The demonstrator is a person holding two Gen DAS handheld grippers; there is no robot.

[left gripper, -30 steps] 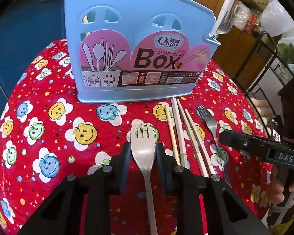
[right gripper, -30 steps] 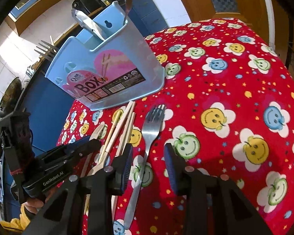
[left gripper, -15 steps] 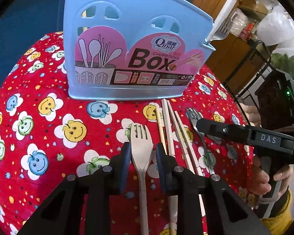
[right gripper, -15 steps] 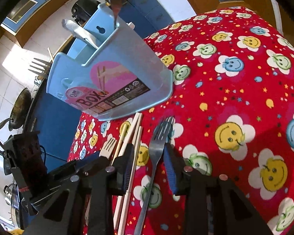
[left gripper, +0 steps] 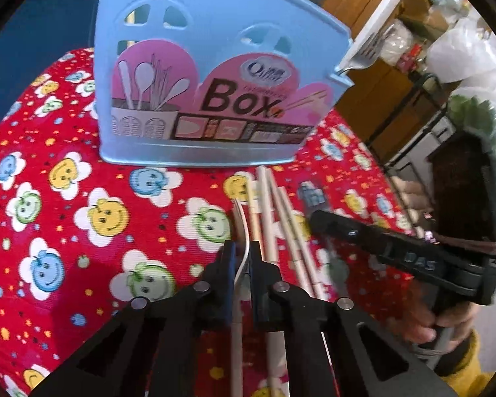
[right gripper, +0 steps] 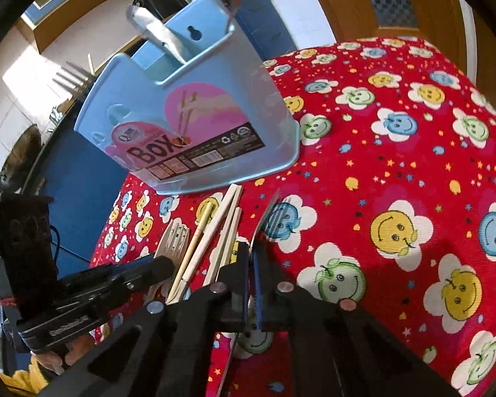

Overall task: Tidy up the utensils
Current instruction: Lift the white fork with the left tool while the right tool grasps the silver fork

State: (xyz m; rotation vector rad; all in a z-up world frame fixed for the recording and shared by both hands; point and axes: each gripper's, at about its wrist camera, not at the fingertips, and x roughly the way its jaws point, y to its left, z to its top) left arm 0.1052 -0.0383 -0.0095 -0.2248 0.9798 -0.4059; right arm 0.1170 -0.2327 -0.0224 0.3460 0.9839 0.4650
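Forks are being gripped, 1 per gripper. Left gripper [left gripper: 243, 258], whose jaws have just been closing, is clamping a pale fork [left gripper: 242, 231], turned on edge. Chopsticks [left gripper: 274, 218] are lying just beside it on the red tablecloth [left gripper: 82, 264], in front of the blue utensil box [left gripper: 215, 66]. Right gripper [right gripper: 252, 264], jaws likewise just closed, is pinching a steel fork [right gripper: 264, 221].

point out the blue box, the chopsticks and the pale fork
blue box [left gripper: 215, 49] left wrist view, front wall above the label
chopsticks [right gripper: 223, 213] right wrist view, mid-shaft
pale fork [right gripper: 175, 235] right wrist view, tines
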